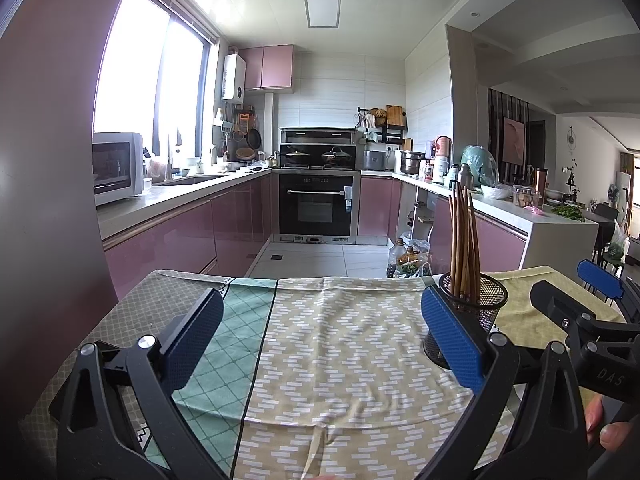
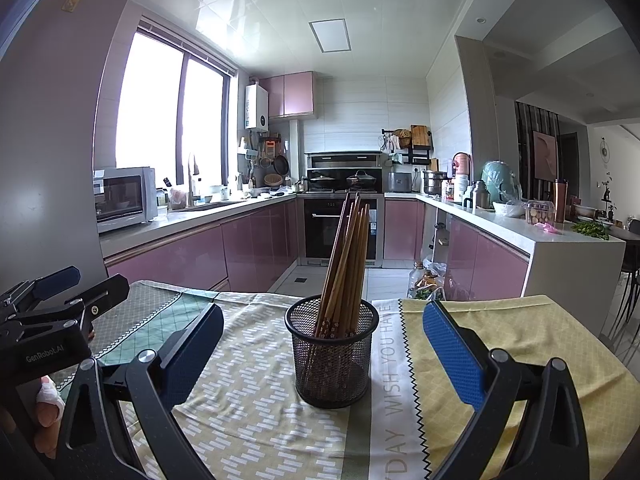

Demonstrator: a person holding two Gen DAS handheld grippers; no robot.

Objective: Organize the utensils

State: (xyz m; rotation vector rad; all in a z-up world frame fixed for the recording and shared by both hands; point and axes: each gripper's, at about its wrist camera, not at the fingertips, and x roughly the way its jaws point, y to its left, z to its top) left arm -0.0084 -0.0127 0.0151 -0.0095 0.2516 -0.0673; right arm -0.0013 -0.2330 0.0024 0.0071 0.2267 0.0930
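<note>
A black mesh cup [image 2: 332, 350] stands on the patterned tablecloth [image 2: 248, 400] and holds several brown wooden chopsticks [image 2: 347, 264], upright and leaning a little right. My right gripper [image 2: 324, 350] is open, its blue pads on either side of the cup and apart from it. In the left wrist view the same mesh cup [image 1: 480, 304] with chopsticks [image 1: 462, 240] sits behind the right blue pad. My left gripper [image 1: 320, 340] is open over bare cloth [image 1: 340, 340], with nothing between its fingers. The right gripper [image 1: 592, 300] shows at the far right of that view.
The table's far edge [image 1: 320, 278] drops to a tiled kitchen floor. Pink cabinets, an oven [image 1: 316, 204] and cluttered counters lie beyond. Bottles and bags [image 1: 408, 258] stand on the floor near the right counter. A person's fingers [image 1: 608, 424] hold the handle at lower right.
</note>
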